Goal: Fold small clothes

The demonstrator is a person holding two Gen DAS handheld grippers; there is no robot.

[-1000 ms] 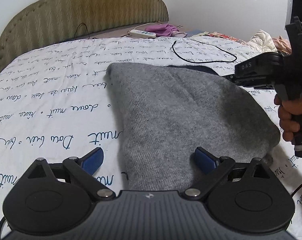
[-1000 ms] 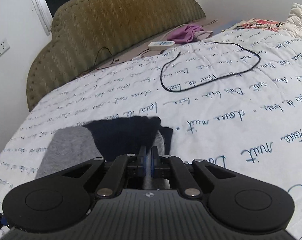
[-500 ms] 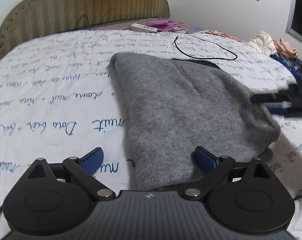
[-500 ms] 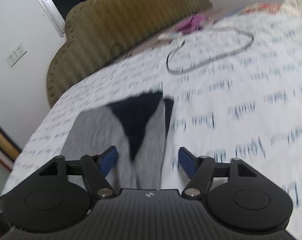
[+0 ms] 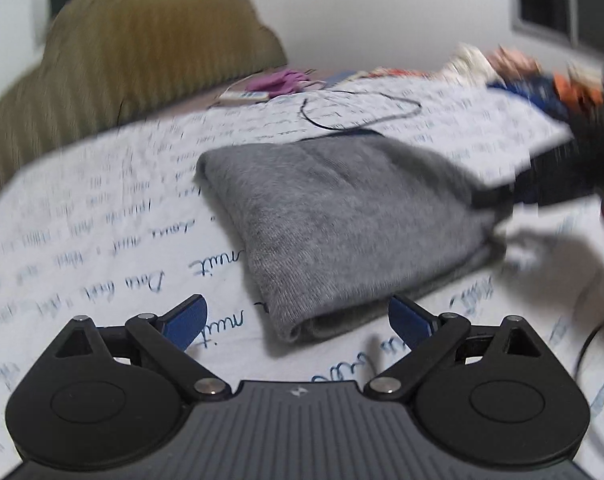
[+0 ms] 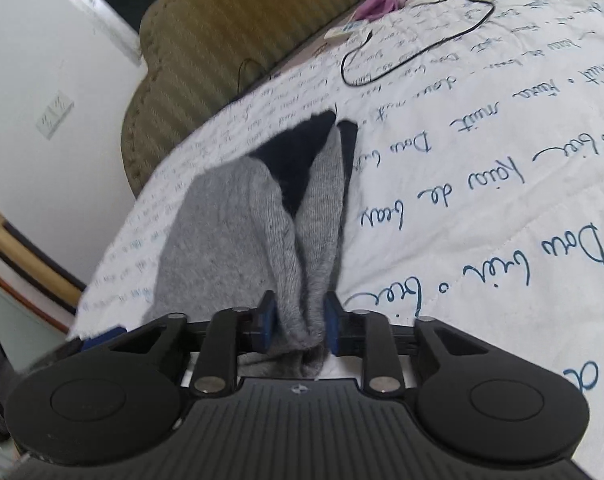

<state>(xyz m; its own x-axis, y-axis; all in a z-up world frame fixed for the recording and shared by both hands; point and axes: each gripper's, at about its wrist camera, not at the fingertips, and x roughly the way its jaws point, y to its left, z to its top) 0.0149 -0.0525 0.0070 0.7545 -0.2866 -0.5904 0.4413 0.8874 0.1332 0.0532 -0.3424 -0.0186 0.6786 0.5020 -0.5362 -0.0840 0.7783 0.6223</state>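
A grey knit garment with a dark navy part lies folded on the white lettered bedspread. My left gripper is open and empty, just in front of the garment's near edge. In the right wrist view my right gripper is shut on a bunched fold of the grey garment, whose navy part shows farther off. The right gripper shows blurred at the garment's right edge in the left wrist view.
An olive padded headboard stands behind the bed. A black cable loop, a white power strip and a purple cloth lie near it. A pile of clothes sits at the far right.
My right gripper opened, swung to the garment's side and closed on a fold of it. My left gripper stayed open and drew back from the garment's near edge.
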